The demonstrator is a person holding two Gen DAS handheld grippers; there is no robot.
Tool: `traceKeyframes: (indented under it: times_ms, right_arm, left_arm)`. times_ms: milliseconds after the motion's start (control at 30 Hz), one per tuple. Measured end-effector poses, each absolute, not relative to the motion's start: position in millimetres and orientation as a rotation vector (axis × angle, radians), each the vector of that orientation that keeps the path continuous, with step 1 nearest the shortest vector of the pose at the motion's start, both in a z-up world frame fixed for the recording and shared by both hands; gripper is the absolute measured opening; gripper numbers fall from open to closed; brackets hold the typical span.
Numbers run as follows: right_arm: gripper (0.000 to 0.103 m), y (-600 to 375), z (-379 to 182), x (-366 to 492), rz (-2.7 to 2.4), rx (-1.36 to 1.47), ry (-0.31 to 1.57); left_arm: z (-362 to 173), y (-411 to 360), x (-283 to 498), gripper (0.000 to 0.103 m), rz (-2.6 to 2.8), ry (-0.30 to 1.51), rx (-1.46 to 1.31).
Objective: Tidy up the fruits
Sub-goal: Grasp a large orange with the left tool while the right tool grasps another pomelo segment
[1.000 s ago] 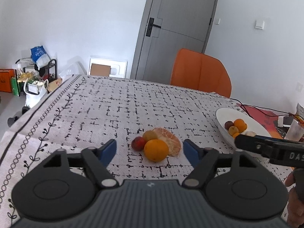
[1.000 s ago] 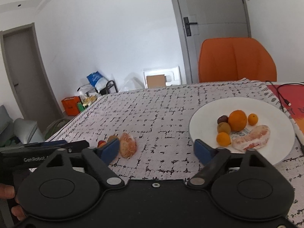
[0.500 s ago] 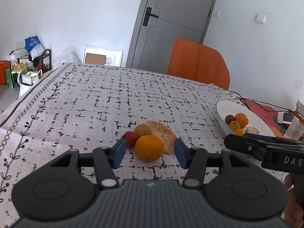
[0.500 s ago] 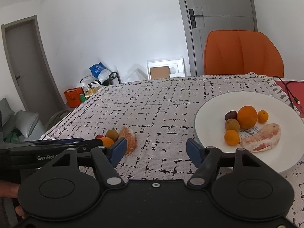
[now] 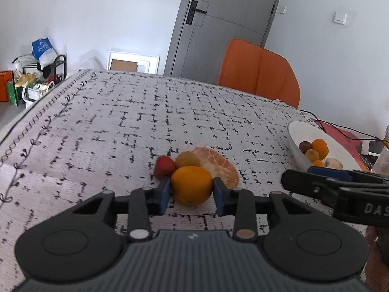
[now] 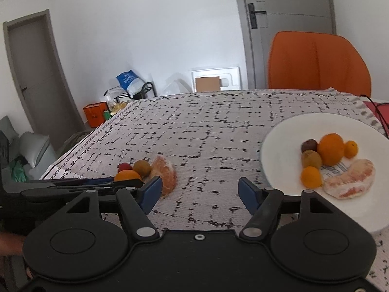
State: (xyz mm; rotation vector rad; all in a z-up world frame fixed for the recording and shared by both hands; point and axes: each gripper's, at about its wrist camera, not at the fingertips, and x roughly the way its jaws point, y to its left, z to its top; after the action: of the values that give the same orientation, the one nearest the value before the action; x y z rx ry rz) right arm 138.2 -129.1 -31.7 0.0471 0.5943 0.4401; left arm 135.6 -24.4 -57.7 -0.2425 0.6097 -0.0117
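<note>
— Tongs first: where do they stand?
— Left tongs (image 5: 190, 194) are closing, with the orange (image 5: 192, 187) between the blue pads (image 5: 163, 196); whether the pads press yet I cannot tell. Right tongs (image 6: 198, 192) hang released over bare cloth, nothing between them.
— Where is the orange?
— On the bench (image 5: 121, 126), toward its near edge, in a cluster.
— How will it handle?
— Probably firm, round, smooth-skinned; it may roll. Best gripped across its widest part.
— Anything in the way?
— A red fruit (image 5: 164, 166), a brown fruit (image 5: 187, 159) and a peeled citrus piece (image 5: 220, 164) crowd just behind it. The white plate (image 6: 279, 133), already holding fruit, lies toward the right edge.
</note>
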Motion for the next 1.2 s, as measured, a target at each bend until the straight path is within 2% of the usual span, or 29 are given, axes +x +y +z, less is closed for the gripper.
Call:
traceKeyframes:
  times_ms: [667, 1067, 1100, 1200]
  right_arm:
    - [0.059, -77.7, -46.1, 160.6, 0.489, -0.027, 0.648]
    - [0.057, -56.3, -54.7, 171.1, 0.469, -0.089, 0.659]
    - [0.055, -54.7, -56.9, 170.8, 0.467, -0.095, 0.653]
    - [0.035, -49.1, -59.1, 165.8, 0.448, -0.148, 0.623]
  left_arm:
    - [-51.3, 27.9, 113.1, 0.036, 0.064, 0.561, -0.315]
    - [-53.3, 50.8, 106.1, 0.036, 0.108, 0.542, -0.35]
    - [-53.7, 52.7, 105.9, 0.036, 0.113, 0.542, -0.352]
    - [-55.7, 55.9, 107.0, 0.036, 0.123, 0.554, -0.36]
